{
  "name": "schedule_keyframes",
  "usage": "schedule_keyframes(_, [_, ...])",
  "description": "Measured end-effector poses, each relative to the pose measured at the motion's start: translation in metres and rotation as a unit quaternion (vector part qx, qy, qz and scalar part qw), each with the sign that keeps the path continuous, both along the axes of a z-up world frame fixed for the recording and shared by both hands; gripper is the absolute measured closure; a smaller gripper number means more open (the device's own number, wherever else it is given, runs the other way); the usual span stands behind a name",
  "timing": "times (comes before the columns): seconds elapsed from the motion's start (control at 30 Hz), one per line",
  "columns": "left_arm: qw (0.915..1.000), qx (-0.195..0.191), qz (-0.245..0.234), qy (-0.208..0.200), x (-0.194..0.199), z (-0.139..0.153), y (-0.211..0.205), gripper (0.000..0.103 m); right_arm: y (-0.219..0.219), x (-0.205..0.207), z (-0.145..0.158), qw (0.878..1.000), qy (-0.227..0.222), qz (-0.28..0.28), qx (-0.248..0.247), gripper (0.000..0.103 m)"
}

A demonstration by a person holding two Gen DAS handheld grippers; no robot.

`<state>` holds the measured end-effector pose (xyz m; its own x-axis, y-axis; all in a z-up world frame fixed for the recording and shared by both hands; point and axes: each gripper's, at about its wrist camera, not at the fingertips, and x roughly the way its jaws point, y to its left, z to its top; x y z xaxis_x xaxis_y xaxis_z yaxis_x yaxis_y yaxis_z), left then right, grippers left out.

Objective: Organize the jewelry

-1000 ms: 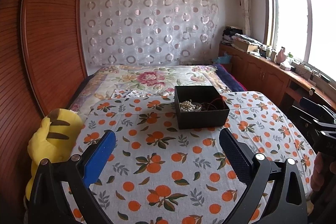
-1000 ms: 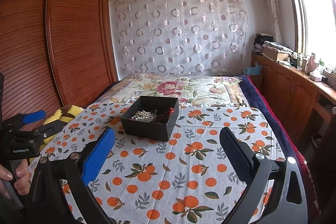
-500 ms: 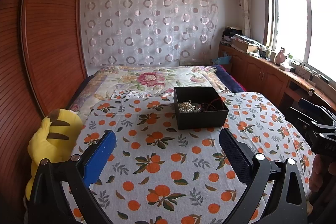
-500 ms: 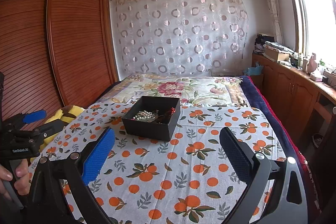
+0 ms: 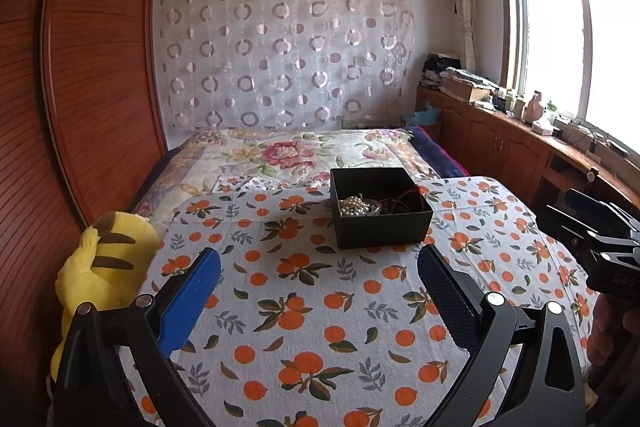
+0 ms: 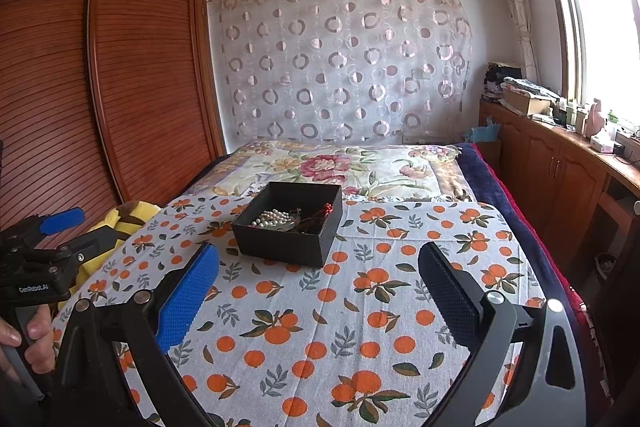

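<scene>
Both tools, left tool (image 5: 319, 281) and right tool (image 6: 319, 277), are hanging released and empty short of the black square cardboard box (image 6: 289, 225) on the orange-print bedspread (image 6: 320, 327), where I am risking snagging its tangled white pearl strand (image 6: 271, 218) and red cord (image 6: 320, 215).

Black open-top jewelry box (image 5: 382, 223), rectangular, upright on orange-print cloth (image 5: 320, 307). Contents heaped at box's near side: white pearl strand (image 5: 354, 205) bunched at left, dark red cord/beaded piece (image 5: 404, 198) at right, red end draped over right rim. Other pcs betw. them indistinct.
</scene>
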<state>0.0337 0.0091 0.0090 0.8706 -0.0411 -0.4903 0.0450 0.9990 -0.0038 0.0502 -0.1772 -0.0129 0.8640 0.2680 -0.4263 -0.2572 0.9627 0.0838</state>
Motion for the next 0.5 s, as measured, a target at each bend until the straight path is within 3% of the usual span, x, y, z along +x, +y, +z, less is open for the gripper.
schedule_keyframes(0.5, [1.0,0.0,-0.003,-0.006,-0.005,0.0059,-0.0032,0.008,0.0009,-0.0003,-0.0011,1.0,0.0,0.0,0.002,0.003])
